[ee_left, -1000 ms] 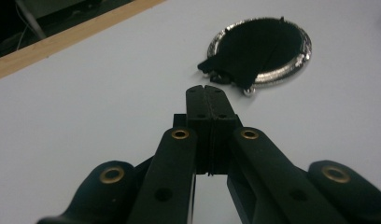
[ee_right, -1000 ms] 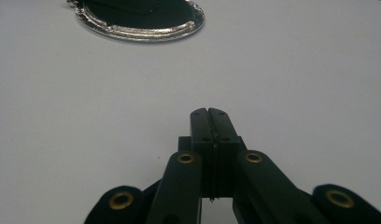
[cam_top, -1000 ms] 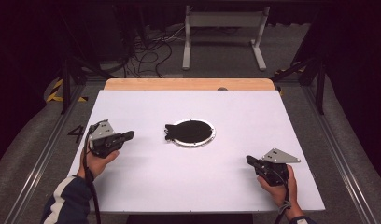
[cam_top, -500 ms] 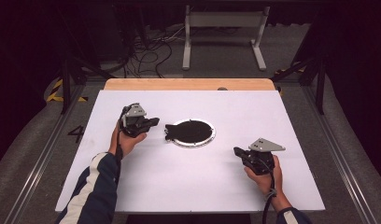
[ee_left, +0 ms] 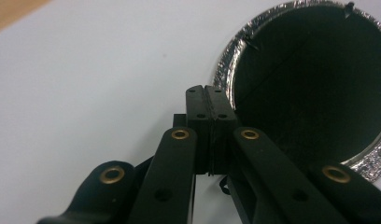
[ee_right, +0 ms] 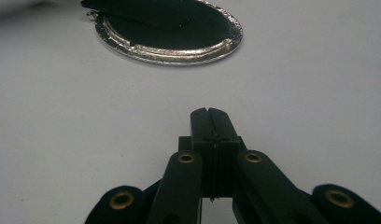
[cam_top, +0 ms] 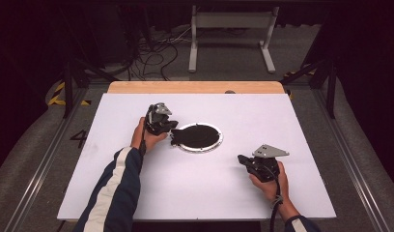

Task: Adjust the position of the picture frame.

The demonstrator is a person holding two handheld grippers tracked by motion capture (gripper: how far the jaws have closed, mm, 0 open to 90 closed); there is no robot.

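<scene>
left gripper point(cam_top: 172, 126) closed beside foil-rimmed black disc point(cam_top: 199, 136); right gripper point(cam_top: 243, 159) closed

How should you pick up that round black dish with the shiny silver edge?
Probably by its rim. The dish lies flat and shallow on the white table, so only the thin crinkled silver edge stands up enough to pinch. The left gripper, jaws shut now, sits right beside that edge, so I would open it and come in from the dish's left side, one jaw inside the rim and one outside.
</scene>
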